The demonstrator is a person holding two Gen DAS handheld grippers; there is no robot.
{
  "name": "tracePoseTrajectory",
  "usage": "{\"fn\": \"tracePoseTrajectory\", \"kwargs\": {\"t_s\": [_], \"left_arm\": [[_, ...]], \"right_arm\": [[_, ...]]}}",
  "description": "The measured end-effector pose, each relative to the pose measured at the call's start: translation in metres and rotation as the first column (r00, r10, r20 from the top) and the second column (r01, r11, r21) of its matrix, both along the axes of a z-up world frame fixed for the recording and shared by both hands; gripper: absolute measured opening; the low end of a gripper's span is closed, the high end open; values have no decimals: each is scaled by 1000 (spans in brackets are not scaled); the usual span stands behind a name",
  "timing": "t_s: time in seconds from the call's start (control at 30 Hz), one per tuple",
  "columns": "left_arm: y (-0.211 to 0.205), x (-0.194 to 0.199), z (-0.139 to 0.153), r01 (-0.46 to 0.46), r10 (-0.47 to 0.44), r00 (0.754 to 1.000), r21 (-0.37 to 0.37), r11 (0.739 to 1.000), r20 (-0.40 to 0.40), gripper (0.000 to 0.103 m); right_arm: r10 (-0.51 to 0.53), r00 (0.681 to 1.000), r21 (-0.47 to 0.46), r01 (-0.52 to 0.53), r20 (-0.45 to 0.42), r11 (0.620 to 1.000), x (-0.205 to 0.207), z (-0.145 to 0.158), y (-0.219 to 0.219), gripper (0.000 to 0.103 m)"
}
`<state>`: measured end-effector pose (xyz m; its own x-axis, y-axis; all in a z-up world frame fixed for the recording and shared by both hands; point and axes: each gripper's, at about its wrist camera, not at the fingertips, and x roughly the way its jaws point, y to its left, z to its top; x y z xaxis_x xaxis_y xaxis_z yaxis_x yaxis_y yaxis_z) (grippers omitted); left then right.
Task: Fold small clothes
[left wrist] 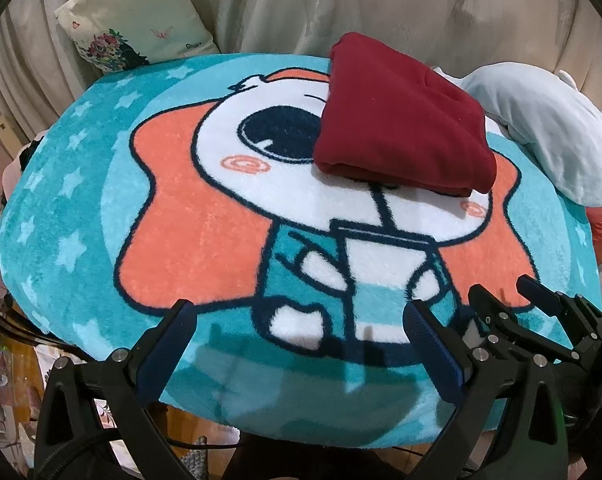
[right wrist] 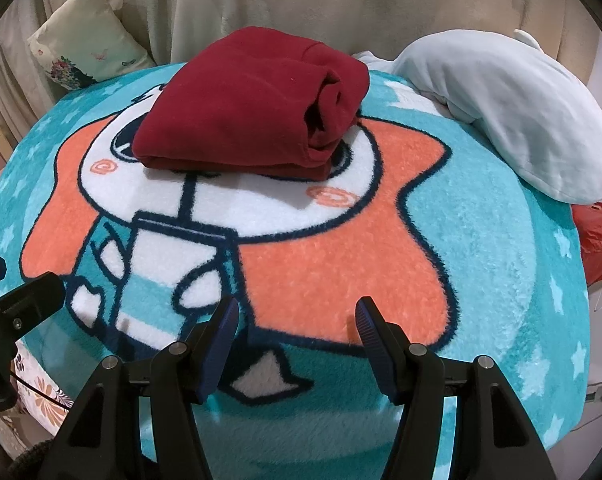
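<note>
A dark red garment (left wrist: 401, 120) lies folded into a thick bundle on the far side of a round teal cartoon rug (left wrist: 101, 216). It also shows in the right wrist view (right wrist: 241, 100), with its rolled layers facing right. My left gripper (left wrist: 297, 316) is open and empty, above the rug's near edge, well short of the garment. My right gripper (right wrist: 295, 312) is open and empty, also near the front edge. In the left wrist view the right gripper (left wrist: 501, 292) shows at the lower right.
A pale blue plush cushion (right wrist: 513, 120) lies on the rug's far right edge. A floral pillow (left wrist: 133, 28) leans at the back left against beige fabric (left wrist: 341, 0). A red bag (right wrist: 597, 236) sits off the right side.
</note>
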<state>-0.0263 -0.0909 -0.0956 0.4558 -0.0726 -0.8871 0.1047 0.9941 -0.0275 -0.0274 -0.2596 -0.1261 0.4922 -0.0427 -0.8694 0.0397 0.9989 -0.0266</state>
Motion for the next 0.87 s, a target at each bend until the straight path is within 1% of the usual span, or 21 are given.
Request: {"fn": "tracePoseTrajectory", "kwargs": {"t_s": [0.5,0.7,0.87], "left_arm": [[-2,5,-7,4,-4,999,1,1000,-35,103],[-2,6,-7,8,-8,999,-15,1000,-35,103],[-4,7,-3,3,-3,1000,-13,1000,-25,103]], "right_arm": [[-4,1000,5,4,-3,1000,3,-3,-3,65],[-14,1000,9,14,-5,1000,3,-3,-4,65],[-15,1000,11,15,-2,1000,4,-1,-6,65]]}}
